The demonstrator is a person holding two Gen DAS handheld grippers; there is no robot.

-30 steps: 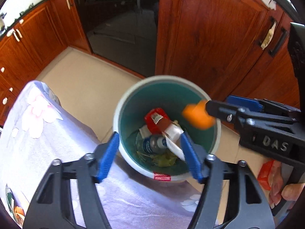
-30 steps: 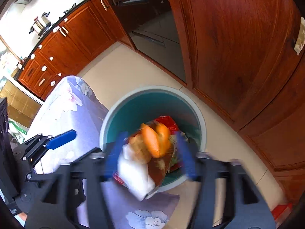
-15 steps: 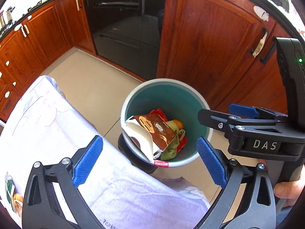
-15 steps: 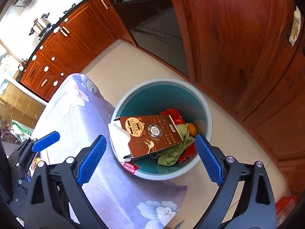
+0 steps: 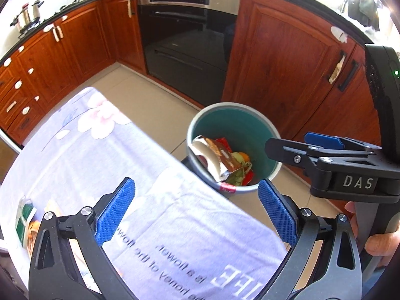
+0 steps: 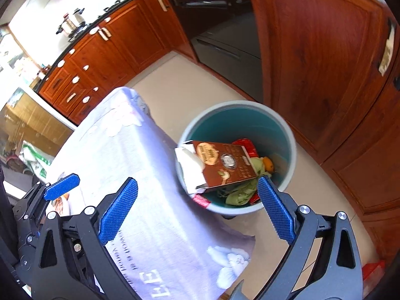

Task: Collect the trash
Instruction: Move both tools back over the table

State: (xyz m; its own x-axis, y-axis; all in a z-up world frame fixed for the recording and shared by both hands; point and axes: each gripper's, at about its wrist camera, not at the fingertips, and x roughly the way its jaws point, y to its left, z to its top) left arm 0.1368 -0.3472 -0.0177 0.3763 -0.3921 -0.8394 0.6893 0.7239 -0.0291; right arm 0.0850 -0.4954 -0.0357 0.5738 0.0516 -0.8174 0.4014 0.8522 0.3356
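Left wrist view: left gripper (image 5: 196, 211), two blue pads (image 5: 115, 211) spread wide, nothing between them; its jaws had just been opening. Right gripper (image 6: 197, 211), likewise two blue pads (image 6: 275, 211) spread wide and empty, jaws just opened. Its body read "DAS" (image 5: 358, 182) in the left view, with a hand (image 5: 380, 242) on the handle.

Below both: one floral tablecloth (image 5: 100, 165), lilac, with mirrored print, partly legible as "is a flower". At its left edge, one or two printed packets (image 5: 26, 221), too blurred to read.

Beyond the cloth's edge: one round bin (image 6: 291, 145), grey outside and teal inside, on the tiled floor (image 6: 175, 85), with a small red label (image 6: 201, 200) below its rim. Inside: one brown carton (image 6: 225, 165) with round emblems, text unreadable; one red wrapper (image 6: 246, 145); green scraps (image 6: 240, 192); one orange piece (image 6: 268, 163).

A second earlier, carton and orange piece were falling between the right pads; the bin then filled more of both views.

Surround: wooden cabinets (image 5: 282, 62), one oven (image 5: 187, 32).
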